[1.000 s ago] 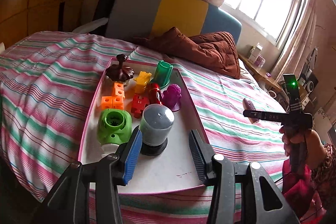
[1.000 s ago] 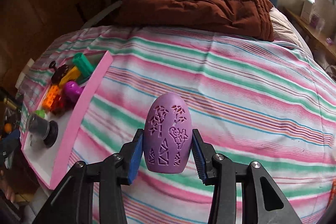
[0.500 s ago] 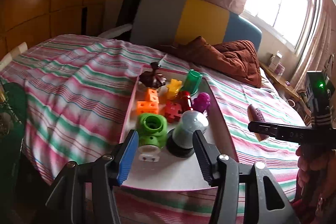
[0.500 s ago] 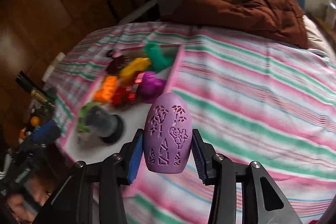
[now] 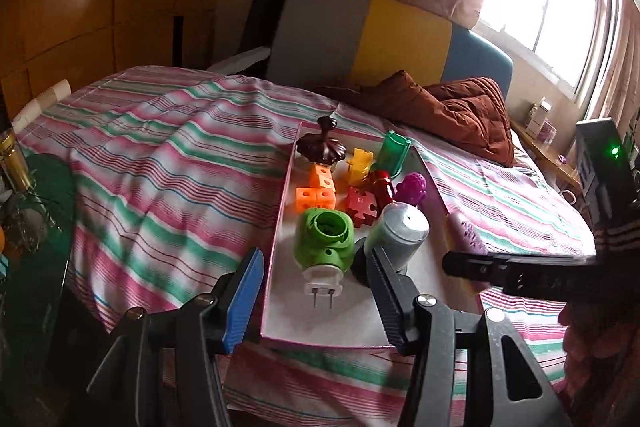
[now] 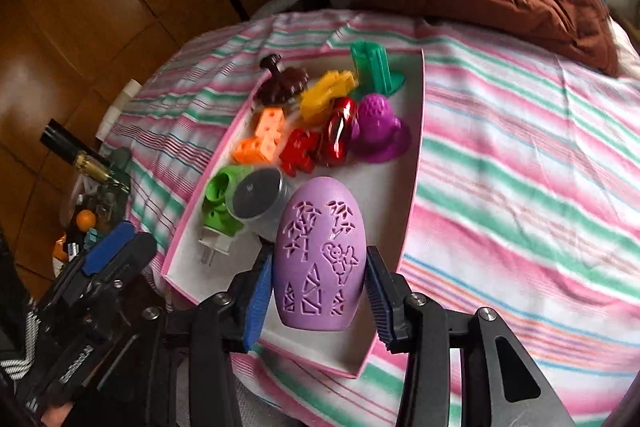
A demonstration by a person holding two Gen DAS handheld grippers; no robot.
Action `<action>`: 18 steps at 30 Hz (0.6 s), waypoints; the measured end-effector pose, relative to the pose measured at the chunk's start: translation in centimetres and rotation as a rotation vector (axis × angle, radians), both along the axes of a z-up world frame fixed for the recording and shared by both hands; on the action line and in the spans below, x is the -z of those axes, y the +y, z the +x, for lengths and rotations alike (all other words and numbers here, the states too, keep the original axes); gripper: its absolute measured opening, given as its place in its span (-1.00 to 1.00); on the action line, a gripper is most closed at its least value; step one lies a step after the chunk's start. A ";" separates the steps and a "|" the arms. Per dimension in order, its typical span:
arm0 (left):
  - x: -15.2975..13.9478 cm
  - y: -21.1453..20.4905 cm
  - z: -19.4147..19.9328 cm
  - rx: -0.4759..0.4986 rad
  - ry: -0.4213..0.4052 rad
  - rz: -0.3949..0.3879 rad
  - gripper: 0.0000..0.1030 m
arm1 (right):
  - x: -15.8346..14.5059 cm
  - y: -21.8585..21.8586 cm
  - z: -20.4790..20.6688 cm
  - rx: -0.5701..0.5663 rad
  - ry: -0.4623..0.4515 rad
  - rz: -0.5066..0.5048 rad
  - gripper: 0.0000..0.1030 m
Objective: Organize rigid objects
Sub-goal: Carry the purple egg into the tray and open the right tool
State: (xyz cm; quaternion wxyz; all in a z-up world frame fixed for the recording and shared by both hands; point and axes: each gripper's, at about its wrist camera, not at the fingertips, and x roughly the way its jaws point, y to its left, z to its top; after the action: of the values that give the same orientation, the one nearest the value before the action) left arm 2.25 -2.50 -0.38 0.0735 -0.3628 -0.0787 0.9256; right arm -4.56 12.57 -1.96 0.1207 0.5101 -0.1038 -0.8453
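My right hand-held gripper [image 6: 318, 291] holds a lilac egg-shaped case [image 6: 320, 259] upright, its two pads pressing on the case's flanks below the widest part. The case hangs over the bare near end of a pink-rimmed white tray [image 6: 416, 163] that lies on a striped bed [image 6: 520, 155].

I judge the case to be light, stiff, hollow plastic with cut-out patterns. Its curved, smooth sides could slide in the pads, so the flanks near the middle look like the safest place to grip. It should stand on its flat base if I lower it straight.

My left hand-held gripper [image 5: 316, 291] is empty; its jaws have just been opening and now stand wide, with nothing between the pads, near the tray's front corner.

The tray's far end is crowded: a green plug-in device [image 5: 325, 239], a grey cylinder on a black base [image 5: 394, 233], orange cubes [image 5: 316, 191], a red puzzle piece [image 5: 360, 205], a shiny red piece [image 6: 340, 131], a purple berry-shaped toy [image 5: 412, 187], a yellow piece [image 5: 360, 163], a green holder [image 5: 394, 151] and a dark brown knobbed lid [image 5: 322, 149]. The grey cylinder and the green device stand nearest the case and would be easiest to knock. A brown blanket [image 5: 460, 115] lies beyond the tray.
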 end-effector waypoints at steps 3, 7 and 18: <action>0.2 -0.1 -0.1 0.014 -0.027 0.003 0.06 | 0.8 -0.8 0.1 0.016 -0.027 0.034 -0.13; 0.1 0.0 0.1 0.015 -0.035 -0.014 0.06 | 1.7 -1.4 0.1 0.038 -0.037 0.081 -0.13; -0.7 0.2 0.3 -0.006 -0.032 -0.081 0.06 | 1.6 -1.9 -1.0 0.096 0.050 0.234 -0.05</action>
State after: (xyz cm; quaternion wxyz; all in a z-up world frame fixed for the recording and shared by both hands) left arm 2.55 -2.30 0.27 0.0550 -0.3800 -0.0434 0.9223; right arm -5.54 10.69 -3.60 0.0222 0.4941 -0.0255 -0.8688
